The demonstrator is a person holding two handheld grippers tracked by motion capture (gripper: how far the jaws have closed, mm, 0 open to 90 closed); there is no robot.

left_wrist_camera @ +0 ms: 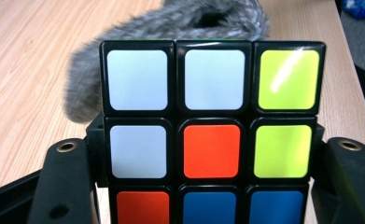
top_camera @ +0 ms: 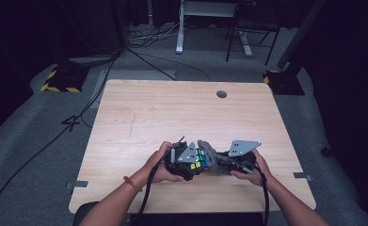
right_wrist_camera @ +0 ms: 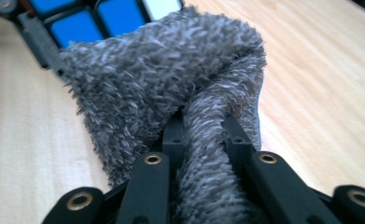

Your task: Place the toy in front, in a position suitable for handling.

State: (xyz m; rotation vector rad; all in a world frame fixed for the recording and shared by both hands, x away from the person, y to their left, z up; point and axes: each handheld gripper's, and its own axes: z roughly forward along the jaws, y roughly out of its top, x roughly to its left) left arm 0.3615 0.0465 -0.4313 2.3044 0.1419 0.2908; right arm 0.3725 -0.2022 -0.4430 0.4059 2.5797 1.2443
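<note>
The left hand-held gripper point(top_camera: 187, 165) clamped 1 puzzle cube point(left_wrist_camera: 212, 126) between its jaws, low over the near edge of the surface point(top_camera: 148, 113), likely to keep it steady with its stickered faces exposed. The right hand-held gripper point(right_wrist_camera: 203, 140) pinched 1 grey fluffy cloth point(right_wrist_camera: 171, 79) tight, bunched against the cube's far side, apparently for wiping it. Count: 2 grippers, 1 cube, 1 cloth.
</note>
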